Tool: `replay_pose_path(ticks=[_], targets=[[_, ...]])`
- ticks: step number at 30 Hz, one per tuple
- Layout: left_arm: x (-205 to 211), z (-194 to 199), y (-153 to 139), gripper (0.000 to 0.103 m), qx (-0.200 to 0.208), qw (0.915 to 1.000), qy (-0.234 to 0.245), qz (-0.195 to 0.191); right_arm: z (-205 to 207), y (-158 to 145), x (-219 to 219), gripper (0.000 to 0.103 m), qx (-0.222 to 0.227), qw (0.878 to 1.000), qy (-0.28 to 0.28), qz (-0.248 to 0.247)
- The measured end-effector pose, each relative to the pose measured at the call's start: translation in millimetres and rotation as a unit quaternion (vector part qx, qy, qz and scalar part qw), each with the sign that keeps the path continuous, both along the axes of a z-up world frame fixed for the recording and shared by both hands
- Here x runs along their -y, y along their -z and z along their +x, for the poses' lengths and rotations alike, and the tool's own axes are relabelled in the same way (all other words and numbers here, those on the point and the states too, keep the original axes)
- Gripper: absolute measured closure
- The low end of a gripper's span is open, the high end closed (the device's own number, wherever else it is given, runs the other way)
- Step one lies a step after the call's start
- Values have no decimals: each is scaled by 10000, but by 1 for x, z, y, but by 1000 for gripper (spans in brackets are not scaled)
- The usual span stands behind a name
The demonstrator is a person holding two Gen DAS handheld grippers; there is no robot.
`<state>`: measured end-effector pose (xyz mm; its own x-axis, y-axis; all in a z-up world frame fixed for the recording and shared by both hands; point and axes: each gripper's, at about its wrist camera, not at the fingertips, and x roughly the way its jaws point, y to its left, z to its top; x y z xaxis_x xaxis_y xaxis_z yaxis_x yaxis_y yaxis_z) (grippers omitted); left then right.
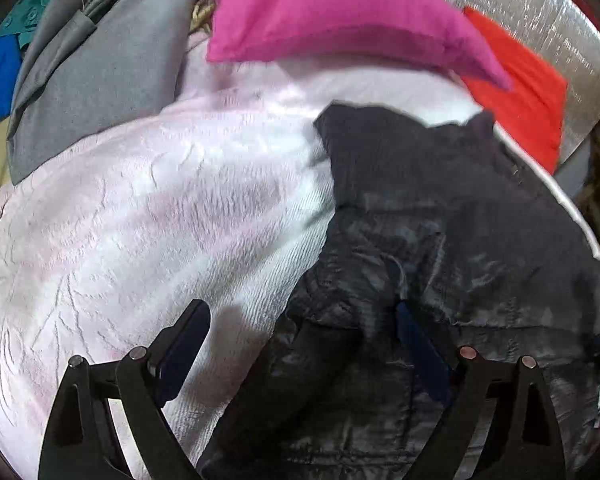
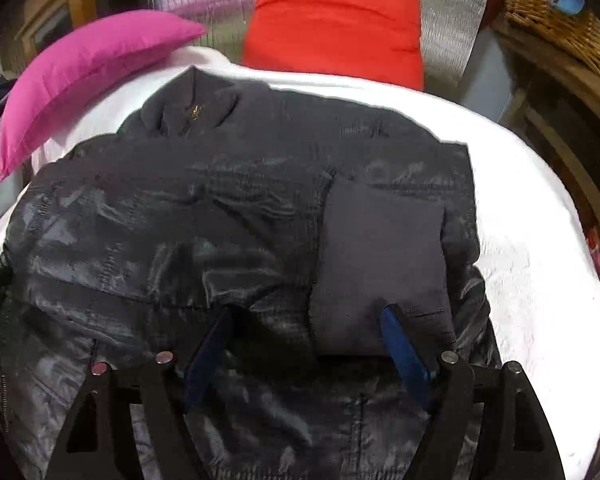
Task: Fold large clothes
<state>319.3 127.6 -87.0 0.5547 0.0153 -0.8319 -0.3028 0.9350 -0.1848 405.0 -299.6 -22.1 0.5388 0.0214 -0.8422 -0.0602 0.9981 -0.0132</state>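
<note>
jacket: dark shiny quilted jacket (image 2: pixel 204 216) lying flat on white textured bedspread (image 2: pixel 532 248), collar with small brass zip pull at far end, creased and glossy; knit cuff/sleeve panel (image 2: pixel 380 264) in matte dark fabric folded across its front
jacket place: directly ahead of and under right fingers; in left view jacket (image 1: pixel 440 248) lies ahead and to the right side of the left fingers
right fingers: right gripper (image 2: pixel 308 340) spread wide, released, blue pads showing; fingers (image 2: pixel 404 348) low over the jacket front, one tip at near edge of the knit panel, contact cannot tell; nothing clamped
left fingers: left gripper (image 1: pixel 300 344) spread wide, released; one of the fingers (image 1: pixel 184 340) over the bedspread (image 1: pixel 120 240), the other over the jacket hem; a fold of jacket sits between them, not pinched
beyond fingers: pink pillow (image 2: pixel 88 80) far left of right fingers, red pillow (image 2: pixel 336 24) far ahead, against silver quilted headboard (image 2: pixel 452 20)
left side clutter: grey garment (image 1: pixel 100 80) beyond left fingers, up and to the left, beside pink pillow (image 1: pixel 332 16); red pillow (image 1: pixel 524 96) far right
edge: wicker basket (image 2: pixel 560 12) far right of right fingers
</note>
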Motion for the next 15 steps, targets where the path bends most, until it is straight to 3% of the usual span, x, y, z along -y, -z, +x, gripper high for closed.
replay_pose_path(ticks=[4, 10, 11, 12, 13, 14, 15], targets=[[-18, 0, -23, 9, 514, 9983, -121, -255, -4, 1, -1, 23, 0, 10000, -92, 15], [-29, 67, -4, 10, -48, 9915, 416, -1229, -4, 6, 4, 22, -36, 9997, -186, 155], [-31, 77, 1, 14, -144, 9902, 446, -1313, -3, 5, 6, 22, -34, 9996, -207, 172], [-31, 87, 5, 20, -219, 9886, 489, -1404, -4, 6, 7, 22, -24, 9996, -225, 172], [-30, 93, 6, 39, -238, 9867, 546, -1513, -7, 4, 9, 22, -10, 9996, -234, 180], [-29, 100, 7, 69, -266, 9843, 616, -1632, -6, 6, 9, 22, -2, 9995, -241, 192], [-29, 106, 9, 76, -314, 9824, 683, -1712, -6, 6, 9, 22, -3, 9995, -255, 191]])
